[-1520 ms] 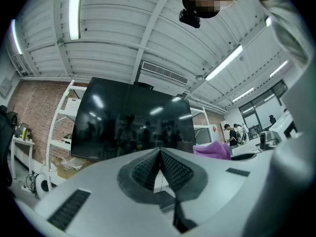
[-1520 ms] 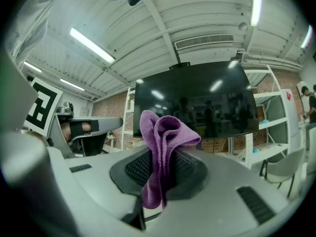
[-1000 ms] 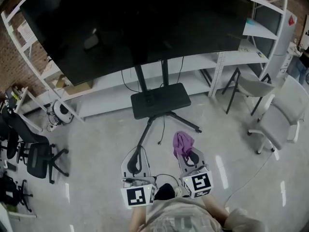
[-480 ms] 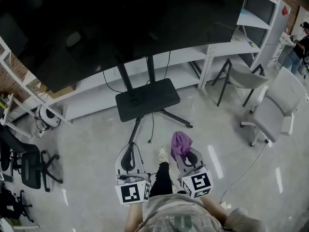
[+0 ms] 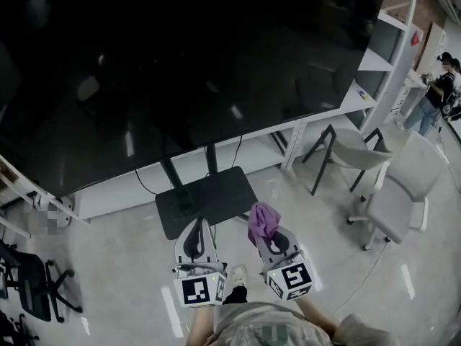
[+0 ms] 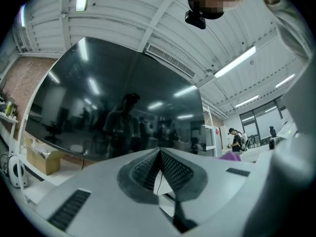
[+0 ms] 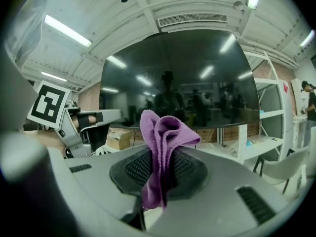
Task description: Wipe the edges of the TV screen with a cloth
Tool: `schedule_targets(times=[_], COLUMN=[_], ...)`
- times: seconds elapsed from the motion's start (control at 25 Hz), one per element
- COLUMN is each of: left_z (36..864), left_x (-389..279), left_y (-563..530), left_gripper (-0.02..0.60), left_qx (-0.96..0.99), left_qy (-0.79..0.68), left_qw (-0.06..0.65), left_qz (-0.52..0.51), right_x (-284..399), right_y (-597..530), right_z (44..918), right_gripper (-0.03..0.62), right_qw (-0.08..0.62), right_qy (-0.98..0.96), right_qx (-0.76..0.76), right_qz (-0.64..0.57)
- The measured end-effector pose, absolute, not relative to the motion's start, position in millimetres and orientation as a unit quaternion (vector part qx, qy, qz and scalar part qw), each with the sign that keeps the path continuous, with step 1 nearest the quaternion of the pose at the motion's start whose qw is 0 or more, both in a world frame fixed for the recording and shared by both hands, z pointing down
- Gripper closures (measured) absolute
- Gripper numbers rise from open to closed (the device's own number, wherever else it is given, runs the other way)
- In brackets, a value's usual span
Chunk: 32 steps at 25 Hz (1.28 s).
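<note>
Right tool (image 5: 265, 229) clenching purple cloth (image 5: 263, 219), left tool (image 5: 197, 228) pressed together, empty, TV screen (image 5: 180, 71) seemingly close ahead

The TV screen (image 5: 180, 63) runs off the head view's top and left edges. The cloth (image 7: 160, 132) is partly hidden between the fingers (image 7: 190, 169) of the right gripper (image 5: 272, 238).

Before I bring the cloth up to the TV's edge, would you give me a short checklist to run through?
1. Cloth gripped: the purple cloth is clamped between the right gripper jaws. Ok.
2. Wiping surface free: a fold of the cloth stands up past the jaw tips. Ok.
3. Left gripper free: jaws together, nothing between them. Ok.
4. Cloth on the TV screen edge: it is apart from the screen, low over the stand's black shelf. Not ok.
5. Where the edges need wiping: no dirt can be made out on the dark, reflective panel. Cannot tell.
</note>
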<state>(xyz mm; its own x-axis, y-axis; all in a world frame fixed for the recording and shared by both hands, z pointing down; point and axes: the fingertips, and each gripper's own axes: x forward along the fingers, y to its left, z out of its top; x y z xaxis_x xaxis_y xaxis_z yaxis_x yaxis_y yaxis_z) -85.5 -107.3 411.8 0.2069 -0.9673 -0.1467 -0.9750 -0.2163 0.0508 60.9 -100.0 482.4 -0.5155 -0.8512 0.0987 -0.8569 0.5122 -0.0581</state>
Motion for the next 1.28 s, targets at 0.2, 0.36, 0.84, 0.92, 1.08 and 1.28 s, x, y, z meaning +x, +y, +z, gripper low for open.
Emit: schedule_targets(times=[0.2, 0.36, 0.84, 0.92, 1.08, 1.28], left_z=[396.4, 390.2, 398.4, 396.1, 396.8, 398.6], left_x=[-97.7, -79.3, 4.5, 20.1, 73.5, 181.6], left_y=[-179.7, -220.8, -298.5, -317.6, -355.8, -391.4], left_gripper=[0.568, 0.568, 0.568, 0.568, 0.568, 0.568], left_qx=[-0.775, -0.787, -0.772, -0.77, -0.788, -0.834], left_qy=[0.625, 0.612, 0.633, 0.635, 0.611, 0.548], left_qw=[0.024, 0.036, 0.039, 0.044, 0.036, 0.03], left_qz=[0.09, 0.072, 0.052, 0.052, 0.061, 0.059], right_x=[44.8, 48.7, 92.0, 110.2, 163.7, 270.7], right_y=[-177.2, -220.1, -308.5, -327.0, -364.8, -401.2], right_z=[455.2, 449.4, 440.1, 440.7, 435.5, 431.3], right_gripper=[0.539, 0.539, 0.537, 0.539, 0.539, 0.539], right_qw=[0.002, -0.02, -0.042, -0.041, -0.049, -0.053], right_qy=[-0.877, -0.874, -0.912, -0.913, -0.904, -0.87], right_qx=[0.479, 0.482, 0.402, 0.4, 0.419, 0.488], right_qz=[0.043, 0.055, 0.073, 0.072, 0.07, 0.052])
